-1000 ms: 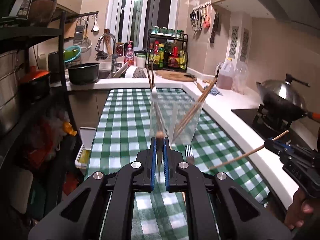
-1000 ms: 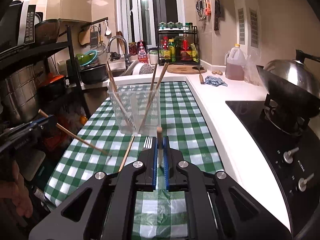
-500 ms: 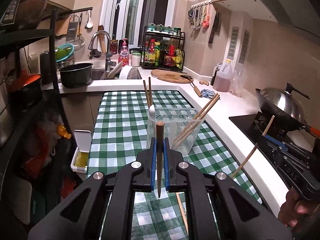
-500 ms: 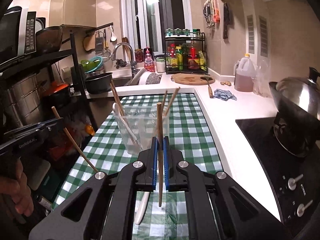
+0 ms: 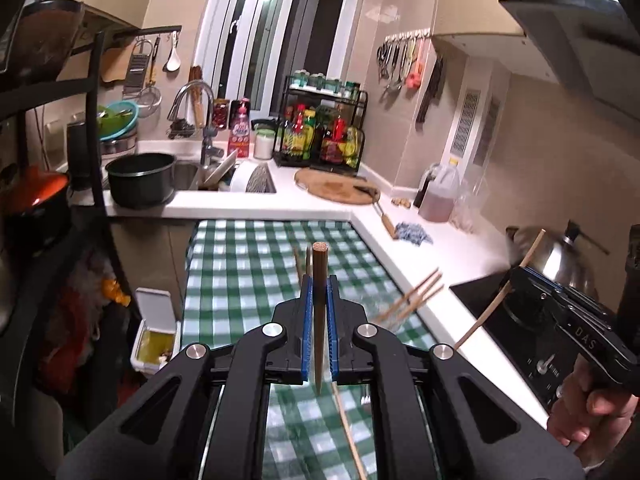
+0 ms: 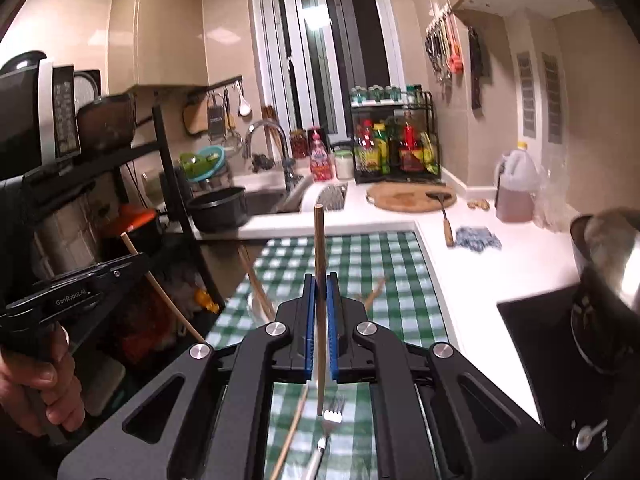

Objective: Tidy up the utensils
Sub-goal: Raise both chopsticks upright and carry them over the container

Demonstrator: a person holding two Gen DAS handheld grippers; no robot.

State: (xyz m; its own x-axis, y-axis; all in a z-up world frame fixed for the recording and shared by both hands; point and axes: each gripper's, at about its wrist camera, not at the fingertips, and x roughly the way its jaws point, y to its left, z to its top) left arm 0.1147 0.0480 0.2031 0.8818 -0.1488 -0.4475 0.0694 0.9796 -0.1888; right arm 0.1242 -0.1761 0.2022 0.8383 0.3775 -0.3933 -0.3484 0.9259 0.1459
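The clear cup (image 5: 394,312) is mostly hidden behind the left tool (image 5: 319,300) and smeared by blur, the loose chopstick (image 6: 289,436) and fork (image 6: 326,436) get cut off by the bottom edge, and the wok (image 6: 608,280) is blurred.

"GenRobot.AI" in pale print on the side of the left gripper (image 6: 132,264), seen from the right wrist view.

"DAS" in pale letters on the side of the right gripper (image 5: 516,276), seen from the left wrist view; further letters cut off or unclear.

Bottle labels on the spice rack (image 6: 394,148), the pink bottle (image 6: 320,158) and the microwave panel (image 6: 64,112): print too small to read.
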